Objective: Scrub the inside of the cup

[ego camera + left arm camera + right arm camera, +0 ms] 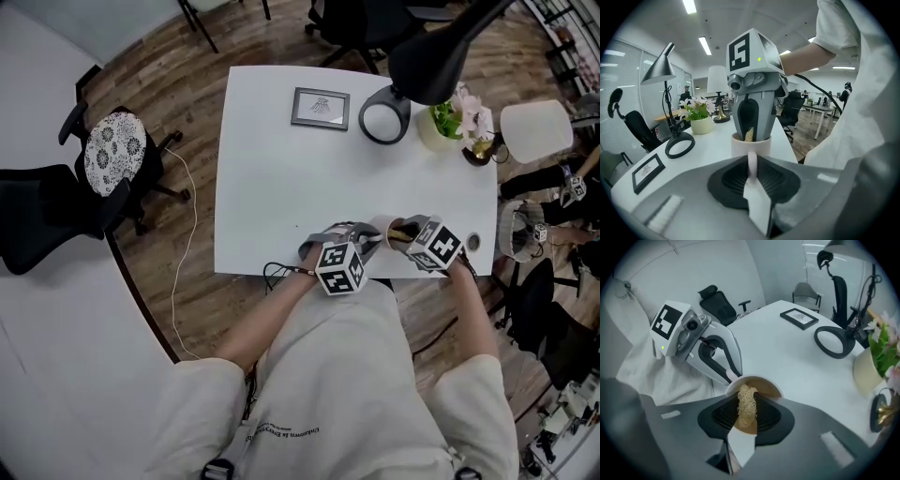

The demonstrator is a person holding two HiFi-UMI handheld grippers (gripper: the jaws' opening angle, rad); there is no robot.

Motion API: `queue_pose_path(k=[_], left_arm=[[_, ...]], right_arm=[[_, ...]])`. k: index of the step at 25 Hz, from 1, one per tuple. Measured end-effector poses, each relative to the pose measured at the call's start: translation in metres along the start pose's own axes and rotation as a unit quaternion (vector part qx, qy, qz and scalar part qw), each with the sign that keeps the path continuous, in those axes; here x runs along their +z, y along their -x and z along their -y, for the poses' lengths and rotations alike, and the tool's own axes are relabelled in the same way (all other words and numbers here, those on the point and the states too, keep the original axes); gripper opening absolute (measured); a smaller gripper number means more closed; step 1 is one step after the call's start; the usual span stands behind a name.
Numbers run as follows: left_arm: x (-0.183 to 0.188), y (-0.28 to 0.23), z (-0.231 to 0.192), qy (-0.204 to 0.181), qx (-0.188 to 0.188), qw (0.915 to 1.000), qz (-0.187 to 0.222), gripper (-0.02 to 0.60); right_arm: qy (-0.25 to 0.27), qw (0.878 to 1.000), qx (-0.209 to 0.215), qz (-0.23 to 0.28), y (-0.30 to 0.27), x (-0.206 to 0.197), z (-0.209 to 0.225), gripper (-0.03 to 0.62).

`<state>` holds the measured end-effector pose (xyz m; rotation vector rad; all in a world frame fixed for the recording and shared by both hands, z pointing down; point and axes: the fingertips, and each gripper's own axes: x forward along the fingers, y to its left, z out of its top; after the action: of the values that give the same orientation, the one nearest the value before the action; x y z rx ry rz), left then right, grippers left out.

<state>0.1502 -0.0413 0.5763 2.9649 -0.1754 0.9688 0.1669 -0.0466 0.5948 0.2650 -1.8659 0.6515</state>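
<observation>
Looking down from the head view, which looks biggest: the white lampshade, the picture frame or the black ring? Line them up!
Largest: white lampshade, though it may be nearer the camera.
Then picture frame and black ring: about alike, so unranked.

White table bearing, along far edge, left to right: framed picture, black ring-shaped lamp base, potted flowers; near edge, white cup.
</observation>
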Motion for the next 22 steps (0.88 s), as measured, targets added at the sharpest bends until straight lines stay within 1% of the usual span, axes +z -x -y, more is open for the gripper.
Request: queue_pose_path(k=[2, 4, 8, 11, 13, 15, 19, 22], left_arm=[[0.001, 0.001, 0.001, -0.001, -0.003, 1.0, 0.005, 0.051], [0.003, 0.001, 0.001, -0.006, -0.007, 0.9999, 0.008, 0.049], [0.006, 0.001, 0.001, -0.009, -0.016, 0.9998, 0.013, 0.049], [0.008, 0.002, 0.0, -0.004, -0.013, 0.9998, 0.016, 0.049], [0.008, 0.001, -0.001, 0.001, -0.013, 0.9998, 0.018, 0.051], [0.008, 0.001, -0.003, 0.009, -0.013, 0.9997, 0.02, 0.051], [0.004, 0.002, -0.005, 0.036, -0.011, 0.9988, 0.03, 0.051], [0.001, 0.002, -0.003, 0.044, -0.016, 0.9983, 0.035, 0.052]], right_arm=[[-0.037, 0.998, 0.012, 0.04, 0.002, 0.003, 0.001, 0.109], [-0.07, 0.995, 0.011, 0.073, 0.005, 0.006, 0.003, 0.109], [-0.11, 0.987, -0.024, 0.117, 0.013, 0.012, 0.012, 0.107], [-0.122, 0.981, -0.062, 0.137, 0.013, 0.015, 0.02, 0.109], [-0.109, 0.981, -0.09, 0.137, 0.012, 0.016, 0.024, 0.109], [-0.079, 0.982, -0.119, 0.122, 0.012, 0.017, 0.026, 0.109], [0.012, 0.982, -0.176, 0.061, 0.01, 0.017, 0.029, 0.109], [0.066, 0.979, -0.19, 0.011, 0.008, 0.013, 0.028, 0.109]])
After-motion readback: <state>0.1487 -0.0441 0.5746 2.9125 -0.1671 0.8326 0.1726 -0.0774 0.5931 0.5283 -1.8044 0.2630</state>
